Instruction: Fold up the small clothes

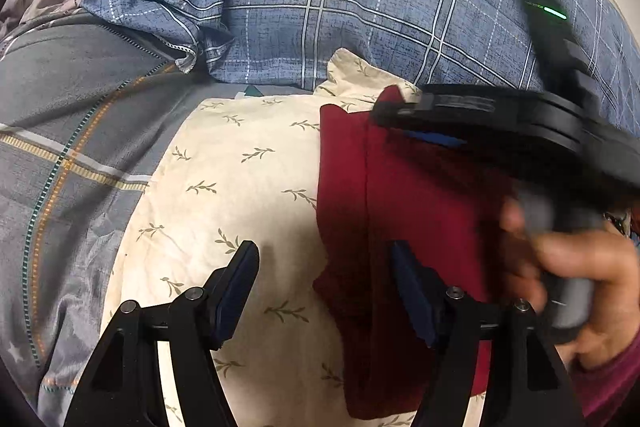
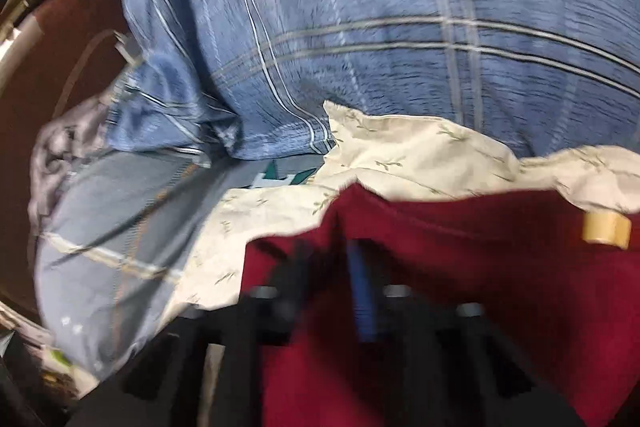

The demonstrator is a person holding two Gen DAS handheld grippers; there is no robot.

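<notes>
Background of blue plaid bedding [image 1: 360,7], upper frame; cream leaf-print cloth [image 1: 240,187] spread below it, centre. Dark red garment [image 1: 420,207] lying on the cream cloth, right of centre, upper edge near the cloth's rim. Left gripper [image 1: 324,255] at lower centre, fingers spread wide, gripping nothing, one either side of the garment's left edge. Right gripper [image 2: 332,259], blurred, over the red garment [image 2: 480,267]; fingers part-way apart, grip not discernible. Hand [image 1: 568,267] on its handle, lower right.
</notes>
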